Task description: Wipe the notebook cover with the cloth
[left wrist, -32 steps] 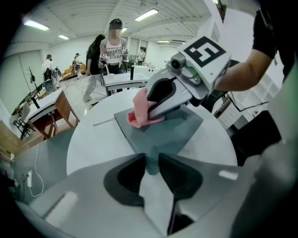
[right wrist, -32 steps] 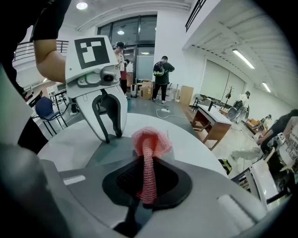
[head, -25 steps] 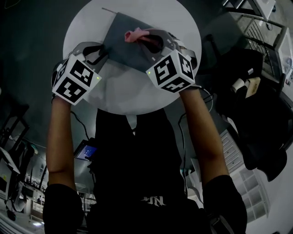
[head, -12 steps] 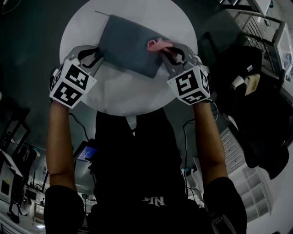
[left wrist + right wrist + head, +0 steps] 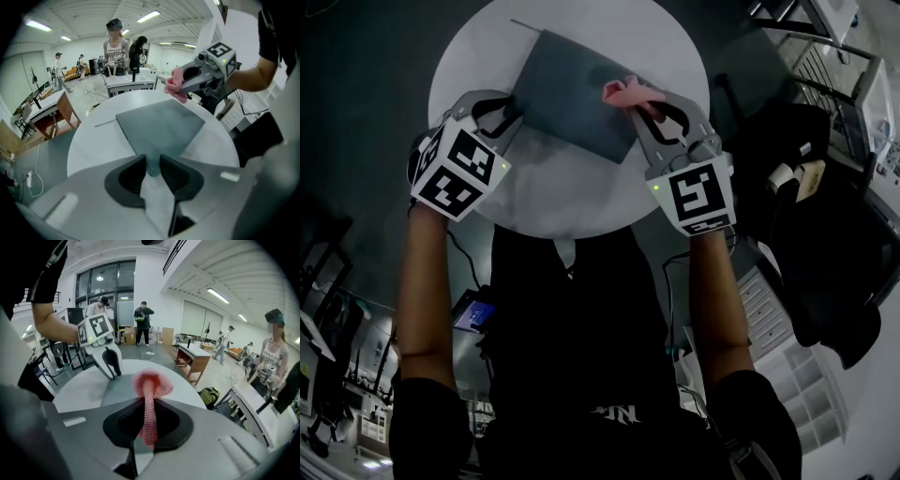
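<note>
A dark grey notebook lies on the round white table. My left gripper is at the notebook's near left corner. In the left gripper view that corner sits pinched between the left gripper's jaws, with the notebook's cover stretching away from it. My right gripper is shut on a pink mesh cloth at the notebook's right edge. The cloth hangs bunched, seemingly just off the cover. In the right gripper view the cloth runs up between the right gripper's jaws.
A black chair with dark things on it stands right of the table. A small lit screen shows below the table's near edge. Beyond the table are desks and several standing people. A green backpack lies on the floor.
My right gripper has carried the cloth from the middle of the cover to its right edge and drawn back toward me. The left gripper has stayed at its corner.
</note>
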Demonstrator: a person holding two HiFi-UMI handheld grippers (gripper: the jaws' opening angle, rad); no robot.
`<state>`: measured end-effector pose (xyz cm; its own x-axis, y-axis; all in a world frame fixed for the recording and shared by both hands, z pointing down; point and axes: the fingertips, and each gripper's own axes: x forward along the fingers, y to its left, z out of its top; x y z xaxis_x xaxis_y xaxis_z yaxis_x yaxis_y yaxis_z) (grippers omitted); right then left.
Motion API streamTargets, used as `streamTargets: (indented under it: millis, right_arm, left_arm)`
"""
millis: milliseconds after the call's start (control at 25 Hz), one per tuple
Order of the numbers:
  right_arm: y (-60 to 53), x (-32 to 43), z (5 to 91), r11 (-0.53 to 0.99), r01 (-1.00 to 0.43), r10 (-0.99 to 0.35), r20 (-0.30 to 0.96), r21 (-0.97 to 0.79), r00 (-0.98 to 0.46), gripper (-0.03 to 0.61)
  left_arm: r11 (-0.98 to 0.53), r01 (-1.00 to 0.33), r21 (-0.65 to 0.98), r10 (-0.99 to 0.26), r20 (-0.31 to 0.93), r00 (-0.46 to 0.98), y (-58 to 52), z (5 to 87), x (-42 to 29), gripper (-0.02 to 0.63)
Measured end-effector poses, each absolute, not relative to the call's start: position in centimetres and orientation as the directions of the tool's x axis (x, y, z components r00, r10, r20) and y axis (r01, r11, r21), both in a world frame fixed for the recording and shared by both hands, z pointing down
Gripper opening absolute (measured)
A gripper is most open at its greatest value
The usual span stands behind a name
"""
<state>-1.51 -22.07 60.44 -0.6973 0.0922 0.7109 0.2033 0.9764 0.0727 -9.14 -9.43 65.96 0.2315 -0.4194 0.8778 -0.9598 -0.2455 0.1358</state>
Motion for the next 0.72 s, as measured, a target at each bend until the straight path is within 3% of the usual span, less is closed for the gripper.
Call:
streamTargets:
  millis: [280,720]
  right_arm:
    - [-15.9,-10.2,59.9,0.941,0.336,0.228,0.649,0.045,-0.726,0.032]
    - [-12.5,-13.0,65.4,0.904,0.426,0.269,0.738,0.027,-0.619,0.032]
  left_arm:
    - [-0.262,-0.958,0.114,-0.409,0.886,0.217,-9.6,66.1,-9.1,0.098]
    - [-0.241,-0.963,0.121,-0.416,0.883,0.215,-9.8,66.3,-8.9,0.086]
